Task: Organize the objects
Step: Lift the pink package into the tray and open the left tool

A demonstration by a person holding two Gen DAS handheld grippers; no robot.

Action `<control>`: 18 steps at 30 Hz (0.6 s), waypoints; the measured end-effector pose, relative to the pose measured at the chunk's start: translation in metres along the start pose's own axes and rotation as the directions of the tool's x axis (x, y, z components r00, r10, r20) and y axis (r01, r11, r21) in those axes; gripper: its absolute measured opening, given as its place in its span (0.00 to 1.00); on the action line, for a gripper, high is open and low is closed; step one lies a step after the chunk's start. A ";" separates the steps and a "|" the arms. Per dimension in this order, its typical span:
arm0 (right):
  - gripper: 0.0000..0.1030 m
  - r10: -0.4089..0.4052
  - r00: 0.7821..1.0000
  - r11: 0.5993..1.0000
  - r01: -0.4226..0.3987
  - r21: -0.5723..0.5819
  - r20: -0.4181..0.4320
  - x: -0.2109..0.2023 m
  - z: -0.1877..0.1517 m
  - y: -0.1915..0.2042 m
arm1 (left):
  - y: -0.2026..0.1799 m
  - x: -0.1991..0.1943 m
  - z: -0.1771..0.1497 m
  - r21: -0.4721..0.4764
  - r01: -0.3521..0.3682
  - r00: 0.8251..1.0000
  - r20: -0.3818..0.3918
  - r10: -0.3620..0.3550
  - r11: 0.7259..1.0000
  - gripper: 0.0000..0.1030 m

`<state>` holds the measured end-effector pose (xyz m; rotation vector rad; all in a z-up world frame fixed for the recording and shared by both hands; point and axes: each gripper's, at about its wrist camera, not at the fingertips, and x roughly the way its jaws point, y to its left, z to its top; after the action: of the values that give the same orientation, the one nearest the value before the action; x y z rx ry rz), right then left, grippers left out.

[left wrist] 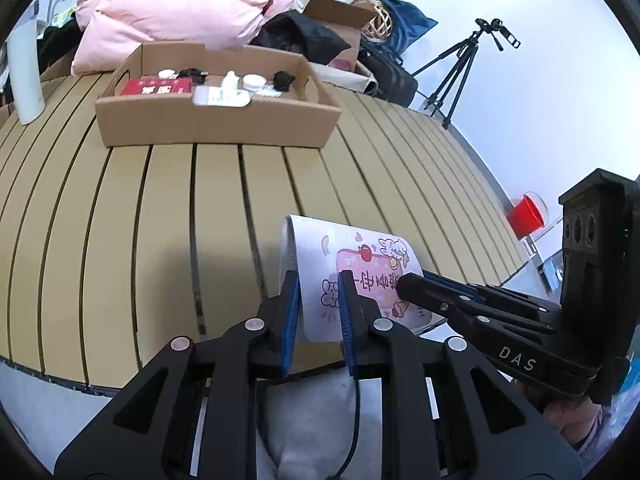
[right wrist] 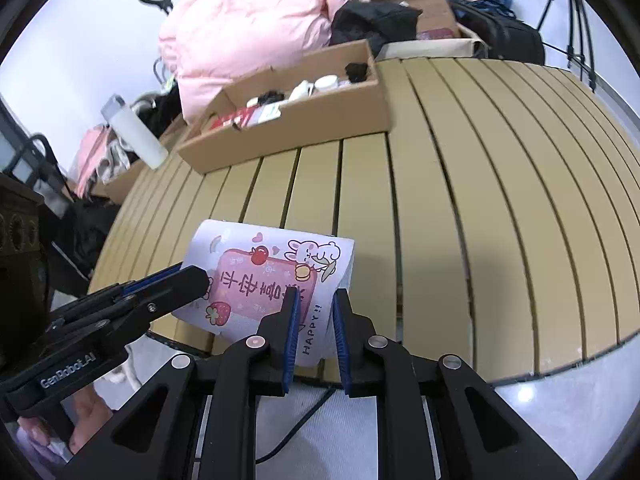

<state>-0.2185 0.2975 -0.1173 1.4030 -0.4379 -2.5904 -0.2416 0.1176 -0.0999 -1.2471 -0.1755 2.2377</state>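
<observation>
Because both the left gripper (left wrist: 319, 294) and right gripper (right wrist: 314, 312) pinched one thin tissue pack (right wrist: 272, 276) nearly shut, uneven pulling could tear it; it might slip.

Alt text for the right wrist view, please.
Both grippers, right and left, pinch a white pack printed with pink cartoon rabbits above a slatted tan table. Behind sits an open cardboard box of small items.
</observation>
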 end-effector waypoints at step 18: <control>0.15 0.016 0.997 0.992 -0.006 -0.123 0.080 0.014 0.226 -0.001 | 0.029 0.057 0.226 -0.039 0.034 0.999 0.019 -0.033 0.999 0.15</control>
<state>-0.4158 0.3346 -0.0116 1.2574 -0.2903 -2.6231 -0.4607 0.1586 -0.0269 -1.2350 -0.2464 2.2280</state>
